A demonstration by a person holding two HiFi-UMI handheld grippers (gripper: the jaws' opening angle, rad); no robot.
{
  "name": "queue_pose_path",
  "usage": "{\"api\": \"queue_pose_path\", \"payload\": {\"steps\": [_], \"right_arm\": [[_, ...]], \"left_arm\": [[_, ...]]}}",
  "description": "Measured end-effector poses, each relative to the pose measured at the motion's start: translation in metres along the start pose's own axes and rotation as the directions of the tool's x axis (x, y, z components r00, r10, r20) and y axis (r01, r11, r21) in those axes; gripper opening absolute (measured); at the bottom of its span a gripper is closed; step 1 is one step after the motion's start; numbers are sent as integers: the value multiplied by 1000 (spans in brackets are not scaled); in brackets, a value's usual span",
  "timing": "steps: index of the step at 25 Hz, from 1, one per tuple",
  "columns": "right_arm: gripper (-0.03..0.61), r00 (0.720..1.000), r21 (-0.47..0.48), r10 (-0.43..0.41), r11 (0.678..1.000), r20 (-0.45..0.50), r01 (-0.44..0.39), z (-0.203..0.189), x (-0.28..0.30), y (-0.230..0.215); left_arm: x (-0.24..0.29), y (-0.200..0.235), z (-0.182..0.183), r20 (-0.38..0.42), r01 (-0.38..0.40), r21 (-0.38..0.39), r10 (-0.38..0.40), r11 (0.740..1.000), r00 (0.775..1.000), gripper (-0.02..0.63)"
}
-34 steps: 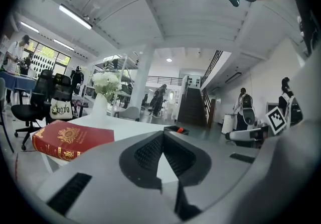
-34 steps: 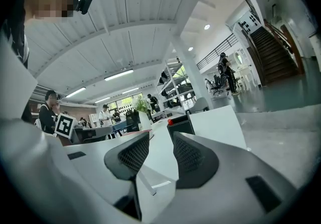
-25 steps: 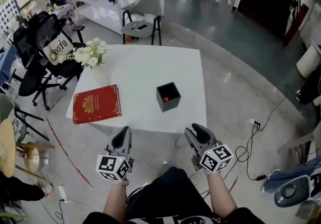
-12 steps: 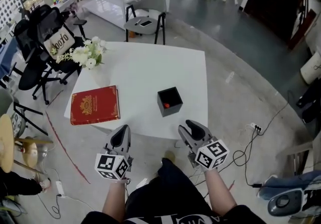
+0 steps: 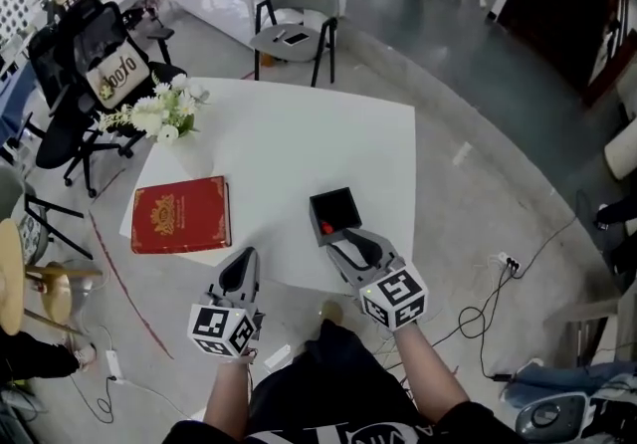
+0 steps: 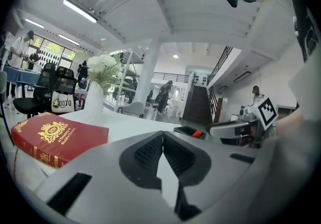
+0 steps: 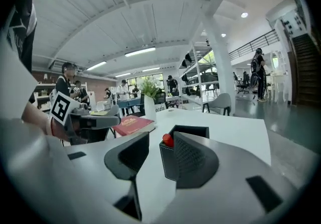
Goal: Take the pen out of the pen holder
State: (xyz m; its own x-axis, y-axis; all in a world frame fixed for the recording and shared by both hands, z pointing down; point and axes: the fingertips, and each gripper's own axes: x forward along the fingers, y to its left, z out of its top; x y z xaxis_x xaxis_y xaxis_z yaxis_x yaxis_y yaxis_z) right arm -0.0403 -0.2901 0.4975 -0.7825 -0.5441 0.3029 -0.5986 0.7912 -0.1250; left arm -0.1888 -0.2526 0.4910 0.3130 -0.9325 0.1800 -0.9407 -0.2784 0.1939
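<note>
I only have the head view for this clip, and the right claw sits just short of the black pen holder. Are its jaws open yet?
Observer: Yes. The right gripper view shows the right claw with its jaws apart, gripping nothing.
Reviewer: What lines up between them?
Observer: The near corner of the pen holder and the red tip of the pen show in the gap. I cannot tell if either jaw touches.
Reviewer: And the left claw?
Observer: In the left gripper view the left claw has its jaws together, with nothing between them.
</note>
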Motion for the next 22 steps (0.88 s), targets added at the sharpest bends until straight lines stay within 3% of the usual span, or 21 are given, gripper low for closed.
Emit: {"api": "queue_pose_path", "payload": {"steps": [11,14,22], "right_arm": [[112,996,-9,17,1000,-91,-18,-10,30,-10],[80,996,-11,-1,1000,-84,0,-8,31,-17],[74,996,21,-43,999,-83,45,5,41,-35]], "left_arm": [[9,16,-2,-8,-58,-17,58,998,998,5],[11,19,-2,-4,-65,-22,65,998,998,5],[9,26,-2,1,-90,-32,90,995,996,5]]}}
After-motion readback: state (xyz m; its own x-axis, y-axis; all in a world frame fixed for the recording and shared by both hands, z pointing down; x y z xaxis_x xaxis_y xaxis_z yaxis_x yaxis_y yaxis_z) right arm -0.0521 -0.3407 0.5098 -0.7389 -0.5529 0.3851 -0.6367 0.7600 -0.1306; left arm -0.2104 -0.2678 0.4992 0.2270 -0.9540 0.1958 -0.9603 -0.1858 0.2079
